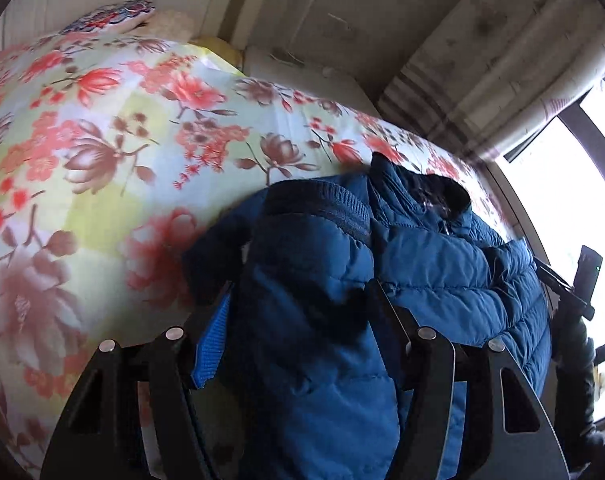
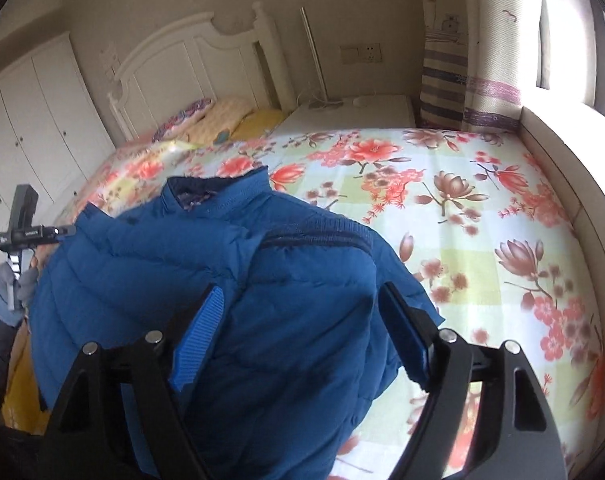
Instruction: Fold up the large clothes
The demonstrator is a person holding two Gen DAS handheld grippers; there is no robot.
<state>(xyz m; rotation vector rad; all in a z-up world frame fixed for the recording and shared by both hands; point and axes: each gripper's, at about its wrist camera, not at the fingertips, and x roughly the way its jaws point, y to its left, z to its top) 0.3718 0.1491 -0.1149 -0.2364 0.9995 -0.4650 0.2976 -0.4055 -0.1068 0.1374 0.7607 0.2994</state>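
A blue quilted jacket (image 1: 442,272) lies bunched on the flowered bedspread (image 1: 102,140), its dark ribbed cuff and collar toward the far side. My left gripper (image 1: 302,286) stands open with a fold of the jacket lying between its fingers. In the right wrist view the same jacket (image 2: 142,264) fills the near left. My right gripper (image 2: 301,288) is open too, its blue pads (image 2: 198,336) wide apart on either side of a padded fold. Each gripper also shows at the edge of the other's view: the right one (image 1: 582,280) and the left one (image 2: 18,232) in a gloved hand.
The bedspread (image 2: 462,200) covers a wide bed. A white headboard (image 2: 190,68) and pillows (image 2: 222,116) are at the far end, with a white wardrobe (image 2: 34,128) to the left. A nightstand (image 2: 362,112), a striped curtain (image 2: 462,92) and a bright window (image 2: 574,40) stand at the right.
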